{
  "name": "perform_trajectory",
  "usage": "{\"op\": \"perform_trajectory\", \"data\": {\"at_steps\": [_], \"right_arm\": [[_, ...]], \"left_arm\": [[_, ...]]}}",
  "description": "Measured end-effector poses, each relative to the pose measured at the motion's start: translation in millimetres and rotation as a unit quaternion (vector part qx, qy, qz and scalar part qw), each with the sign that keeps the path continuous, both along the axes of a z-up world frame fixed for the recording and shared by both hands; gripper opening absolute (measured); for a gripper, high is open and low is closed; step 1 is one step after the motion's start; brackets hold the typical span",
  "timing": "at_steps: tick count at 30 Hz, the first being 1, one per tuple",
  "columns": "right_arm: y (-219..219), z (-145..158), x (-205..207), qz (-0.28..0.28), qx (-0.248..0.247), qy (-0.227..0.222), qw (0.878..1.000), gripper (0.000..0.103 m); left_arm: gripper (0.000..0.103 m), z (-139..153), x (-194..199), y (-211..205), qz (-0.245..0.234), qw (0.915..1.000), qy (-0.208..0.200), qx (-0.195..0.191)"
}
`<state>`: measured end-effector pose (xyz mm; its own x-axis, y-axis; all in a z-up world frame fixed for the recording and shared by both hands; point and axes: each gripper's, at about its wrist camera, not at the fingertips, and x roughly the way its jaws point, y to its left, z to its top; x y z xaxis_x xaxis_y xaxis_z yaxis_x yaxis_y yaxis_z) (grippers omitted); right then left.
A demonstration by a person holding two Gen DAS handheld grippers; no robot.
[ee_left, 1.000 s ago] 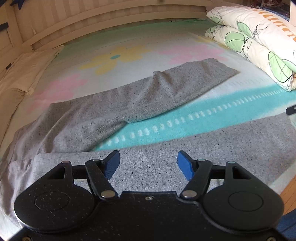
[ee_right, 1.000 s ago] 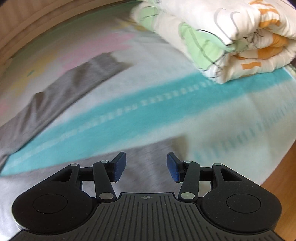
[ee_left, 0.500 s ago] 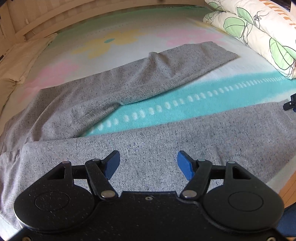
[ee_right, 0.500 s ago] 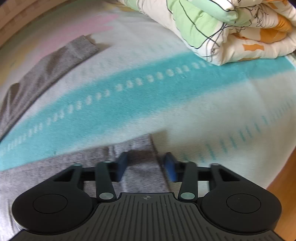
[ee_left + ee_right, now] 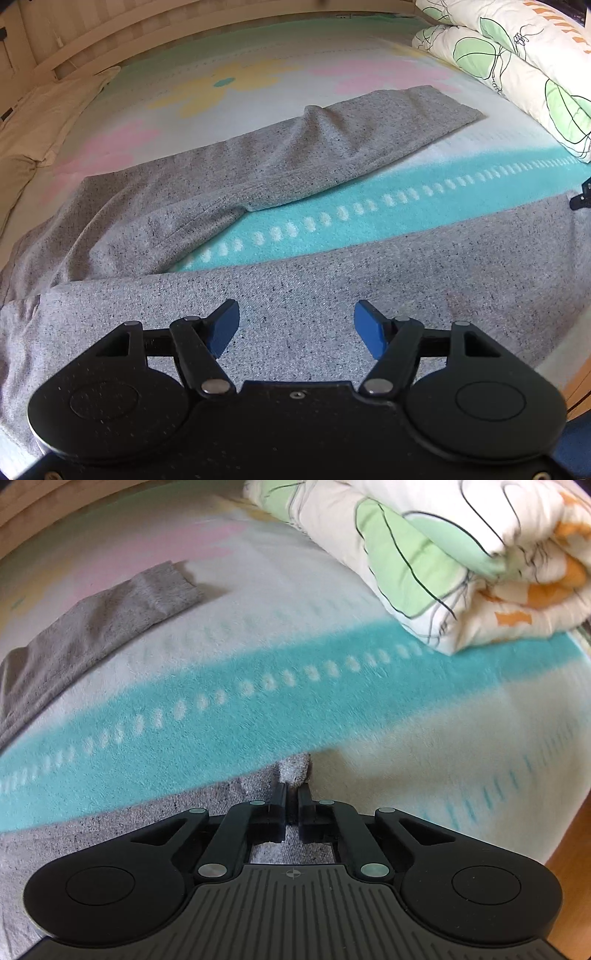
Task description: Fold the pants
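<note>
Bed blanket [image 5: 424, 218] under spread pants [image 5: 295, 288]: your right gripper [image 5: 291, 794] is closing on a leg hem, left gripper [image 5: 295, 325] wide, empty. Next, lift that leg across.

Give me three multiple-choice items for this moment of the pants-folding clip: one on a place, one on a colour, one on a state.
1. Where does the rolled quilt lie?
A. on the pants
B. on the bed, beyond the teal stripe
C. on the floor

2. What colour are the pants?
A. grey
B. black
C. red

3. How is the right gripper?
A. wide open above the blanket
B. out of sight
C. closing on a pant leg's hem

Key: 1 B, it rests past the teal stripe. 2 A, speckled grey cloth. 3 C, cloth sits pinched between its nearly shut jaws; the left gripper is open.
</note>
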<state>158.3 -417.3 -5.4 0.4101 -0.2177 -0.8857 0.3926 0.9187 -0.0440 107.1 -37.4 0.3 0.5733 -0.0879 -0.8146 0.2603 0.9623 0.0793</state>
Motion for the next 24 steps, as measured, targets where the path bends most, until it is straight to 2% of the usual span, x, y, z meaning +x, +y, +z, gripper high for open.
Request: {"op": "perform_trajectory", "data": {"at_steps": [1,3,10,12,15,17,21,22,23,24], "right_arm": [[-5,6,-2,-0.013,0.010,-0.009,1.000,0.013],[-16,18,-12,-0.034,0.026,-0.017,0.999,0.014],[-32,35,-56,-0.048,0.057,0.020,0.997,0.014],[-36,30,-61,-0.051,0.091,0.033,0.994,0.015],[-40,16,-63,-0.059,0.131,0.067,0.987,0.024],[-37,6,-61,-0.059,0.129,0.090,0.986,0.024],[-24,1,-52,-0.048,0.120,0.102,0.986,0.027],[-19,3,-51,-0.041,0.112,0.100,0.988,0.025],[-12,5,-50,-0.031,0.099,0.097,0.990,0.009],[-6,8,-49,-0.021,0.083,0.098,0.992,0.005]], "left_arm": [[0.071,0,0,1,0.000,1.0000,0.000,0.001],[0.071,-1,-1,3,0.003,1.0000,0.000,0.002],[0.071,5,-1,7,0.010,0.9999,-0.007,0.001],[0.071,6,-3,6,0.009,0.9999,-0.009,0.003],[0.071,6,-5,5,0.006,1.0000,-0.004,0.000],[0.071,6,-7,4,0.004,1.0000,-0.003,0.000],[0.071,5,-10,3,0.002,1.0000,-0.008,0.004],[0.071,5,-9,3,0.002,0.9999,-0.009,0.005],[0.071,5,-9,4,0.004,0.9999,-0.008,0.006],[0.071,4,-9,4,0.005,0.9999,-0.008,0.006]]}}
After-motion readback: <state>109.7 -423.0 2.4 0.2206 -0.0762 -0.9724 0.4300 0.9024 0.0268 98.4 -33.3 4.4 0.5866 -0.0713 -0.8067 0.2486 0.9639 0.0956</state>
